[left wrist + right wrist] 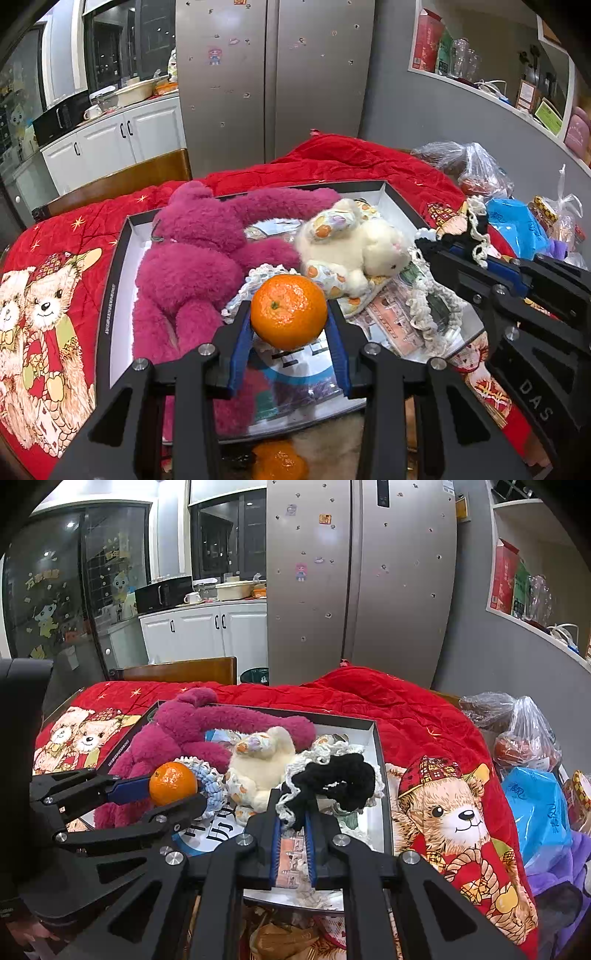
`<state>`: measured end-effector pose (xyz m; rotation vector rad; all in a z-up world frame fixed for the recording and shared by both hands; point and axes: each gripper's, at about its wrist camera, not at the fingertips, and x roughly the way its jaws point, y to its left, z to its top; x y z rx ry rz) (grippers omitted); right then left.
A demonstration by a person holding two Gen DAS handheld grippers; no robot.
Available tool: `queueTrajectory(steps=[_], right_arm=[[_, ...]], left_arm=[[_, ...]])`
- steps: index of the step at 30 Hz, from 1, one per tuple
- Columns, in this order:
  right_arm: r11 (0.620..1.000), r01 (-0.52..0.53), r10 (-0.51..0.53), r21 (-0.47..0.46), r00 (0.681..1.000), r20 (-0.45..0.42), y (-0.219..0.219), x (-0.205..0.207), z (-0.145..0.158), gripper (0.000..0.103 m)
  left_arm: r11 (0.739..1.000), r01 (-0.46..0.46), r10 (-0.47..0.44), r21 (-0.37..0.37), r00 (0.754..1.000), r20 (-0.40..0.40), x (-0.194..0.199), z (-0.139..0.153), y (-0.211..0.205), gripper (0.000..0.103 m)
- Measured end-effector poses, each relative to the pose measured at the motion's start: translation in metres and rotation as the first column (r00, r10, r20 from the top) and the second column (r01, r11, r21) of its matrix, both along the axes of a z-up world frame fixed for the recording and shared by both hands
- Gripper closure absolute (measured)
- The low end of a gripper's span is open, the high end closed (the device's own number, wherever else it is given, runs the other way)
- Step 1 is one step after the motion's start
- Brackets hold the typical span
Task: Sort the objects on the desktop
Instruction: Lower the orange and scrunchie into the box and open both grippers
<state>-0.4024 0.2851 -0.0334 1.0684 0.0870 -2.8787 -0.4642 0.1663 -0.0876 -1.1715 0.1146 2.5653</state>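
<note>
Two plush toys lie in one shallow box (122,258): a magenta plush (192,266) and a cream rabbit (354,251). Two mandarins are visible, one held mandarin (289,311) and a second mandarin (279,461) at the lower edge of the left wrist view. One black-and-white crocheted piece (332,779) hangs over the box. One red bear-print blanket (424,731) covers the surface. Two grippers appear: the left gripper (290,325) and the right gripper (293,819).

Left gripper (290,325) jaws clamped; right gripper (293,821) likewise.

Plush toys (207,266) and crochet pieces (332,775) crowd the box (380,775).
</note>
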Motion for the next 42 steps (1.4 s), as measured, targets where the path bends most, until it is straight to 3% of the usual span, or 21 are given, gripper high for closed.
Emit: queueTrajectory(steps=[10, 12, 13, 14, 15, 18, 24, 33, 42], right_arm=[[0.999, 0.01, -0.009, -0.053, 1.0, 0.019, 0.004, -0.001, 0.0, 0.089], [0.999, 0.007, -0.006, -0.054, 1.0, 0.013, 0.003, 0.0, 0.001, 0.083], [0.998, 0.01, -0.009, -0.055, 1.0, 0.011, 0.002, 0.001, 0.002, 0.077], [0.998, 0.011, -0.01, -0.06, 1.0, 0.011, 0.003, 0.002, 0.003, 0.058], [0.997, 0.011, -0.01, -0.077, 1.0, 0.009, 0.003, 0.003, 0.005, 0.042], [0.996, 0.015, -0.017, -0.092, 1.0, -0.021, 0.005, 0.007, 0.012, 0.033], [0.996, 0.02, -0.024, -0.089, 0.999, -0.036, 0.007, 0.01, 0.021, 0.032], [0.996, 0.017, -0.02, -0.085, 0.999, -0.03, 0.007, 0.009, 0.02, 0.032], [1.0, 0.022, -0.023, -0.013, 0.998, -0.057, -0.001, 0.012, 0.019, 0.032]], left_arm=[[0.999, 0.023, -0.023, -0.022, 1.0, -0.015, 0.002, 0.001, 0.005, 0.063], [0.999, 0.025, -0.025, -0.029, 0.999, -0.027, 0.004, 0.003, 0.006, 0.047], [0.999, 0.025, -0.026, -0.031, 0.999, -0.03, 0.005, 0.006, 0.005, 0.028], [0.999, 0.021, -0.022, -0.032, 0.999, -0.034, 0.006, 0.008, 0.005, 0.012], [0.999, 0.011, -0.012, -0.03, 0.999, -0.047, 0.007, 0.011, 0.003, 0.009], [1.0, 0.0, -0.002, -0.028, 0.997, -0.081, 0.01, 0.02, 0.0, 0.008], [1.0, 0.007, -0.007, 0.002, 0.998, -0.061, 0.011, 0.023, -0.002, 0.008], [1.0, 0.0, -0.001, -0.019, 0.998, -0.057, 0.009, 0.019, -0.001, 0.008], [0.999, 0.011, -0.012, -0.03, 0.999, -0.049, 0.01, 0.013, 0.002, 0.008]])
